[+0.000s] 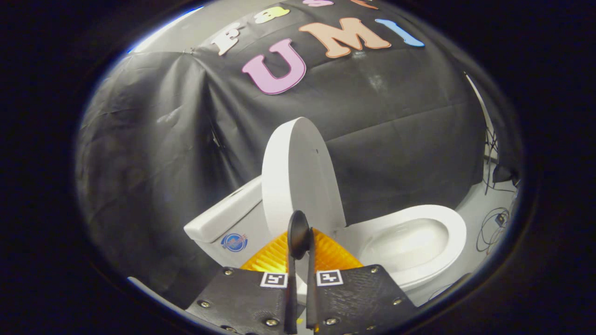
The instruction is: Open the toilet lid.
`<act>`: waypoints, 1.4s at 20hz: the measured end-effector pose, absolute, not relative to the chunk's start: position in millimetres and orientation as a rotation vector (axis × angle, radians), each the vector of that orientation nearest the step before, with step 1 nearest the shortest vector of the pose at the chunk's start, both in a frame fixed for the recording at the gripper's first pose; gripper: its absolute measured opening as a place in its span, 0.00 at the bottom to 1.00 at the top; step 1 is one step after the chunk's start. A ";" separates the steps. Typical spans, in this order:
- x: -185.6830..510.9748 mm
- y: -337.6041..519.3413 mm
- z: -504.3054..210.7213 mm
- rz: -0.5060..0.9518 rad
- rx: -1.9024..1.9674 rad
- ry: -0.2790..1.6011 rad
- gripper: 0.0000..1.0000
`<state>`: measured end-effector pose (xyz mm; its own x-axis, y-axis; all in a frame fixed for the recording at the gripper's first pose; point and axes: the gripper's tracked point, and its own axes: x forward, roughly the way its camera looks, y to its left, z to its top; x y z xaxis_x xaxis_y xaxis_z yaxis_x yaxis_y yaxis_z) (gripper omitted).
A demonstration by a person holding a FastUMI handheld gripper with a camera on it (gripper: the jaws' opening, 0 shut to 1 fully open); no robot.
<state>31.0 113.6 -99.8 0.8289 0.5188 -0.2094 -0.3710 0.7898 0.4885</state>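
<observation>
beyond nearly closed fingers (305,242), toilet lid (298,177) upright.

The gripper (300,242) at bottom centre has two textured plates with silver screws, square coded markers, and ribbed orange pieces.

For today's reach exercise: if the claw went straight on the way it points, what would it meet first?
Most likely the raised toilet lid, standing upright just ahead of the claw, whose fingers look shut with nothing between them. Depth is unclear.

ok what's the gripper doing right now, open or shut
gripper: shut, fingers nearly together with nothing between them, just in front of the raised lid.
</observation>
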 end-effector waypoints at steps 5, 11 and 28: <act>31.0 127.3 -96.0 0.504 0.430 0.333 0.08; 28.4 141.3 -94.3 0.522 0.425 0.326 0.08; 17.6 184.4 -92.8 0.532 0.251 0.209 0.08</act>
